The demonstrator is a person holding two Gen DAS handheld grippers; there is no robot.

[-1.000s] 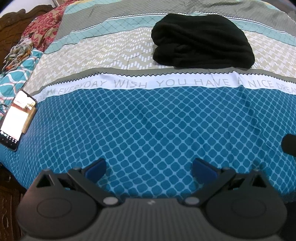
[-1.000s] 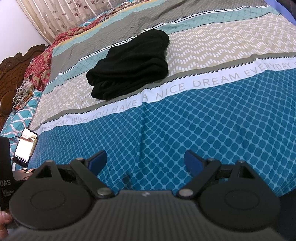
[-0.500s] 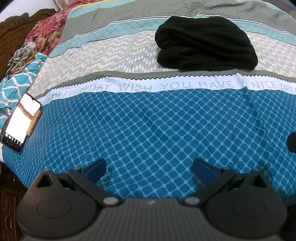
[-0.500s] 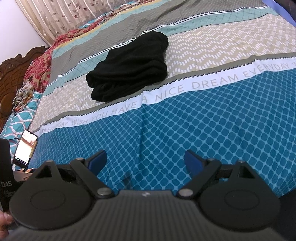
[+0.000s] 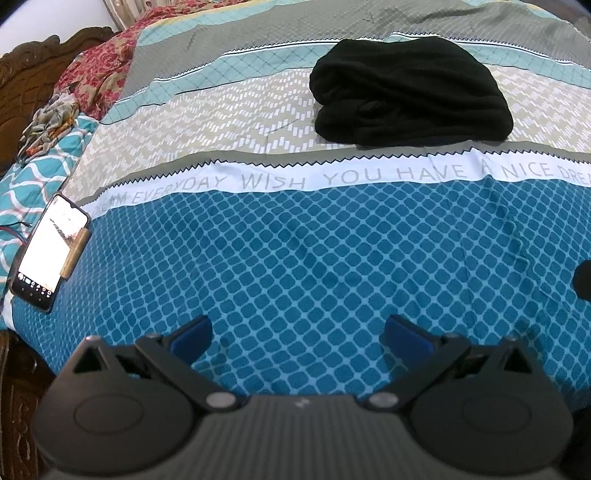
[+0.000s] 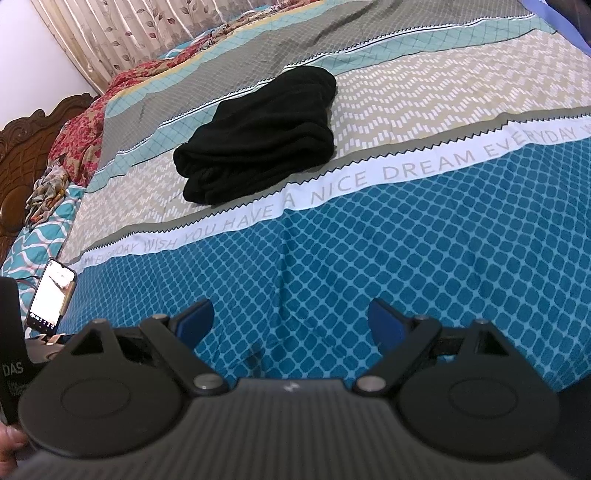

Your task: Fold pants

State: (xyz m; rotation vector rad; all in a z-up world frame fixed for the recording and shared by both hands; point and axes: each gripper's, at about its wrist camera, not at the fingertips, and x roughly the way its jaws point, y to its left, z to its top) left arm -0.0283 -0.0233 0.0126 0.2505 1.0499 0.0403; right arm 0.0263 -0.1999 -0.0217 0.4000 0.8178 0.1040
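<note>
The black pants lie folded in a thick bundle on the beige zigzag band of the bedspread, far ahead of both grippers; they also show in the right wrist view. My left gripper is open and empty, held over the blue diamond band near the bed's front edge. My right gripper is open and empty too, over the same blue band, with the pants ahead and slightly left.
A lit phone lies at the bed's left edge, also visible in the right wrist view. Crumpled red and patterned cloths lie by the wooden headboard. A curtain hangs behind the bed.
Both grippers have drawn back slightly and the views have shifted a little. The pants have not moved, and both grippers stay open.
</note>
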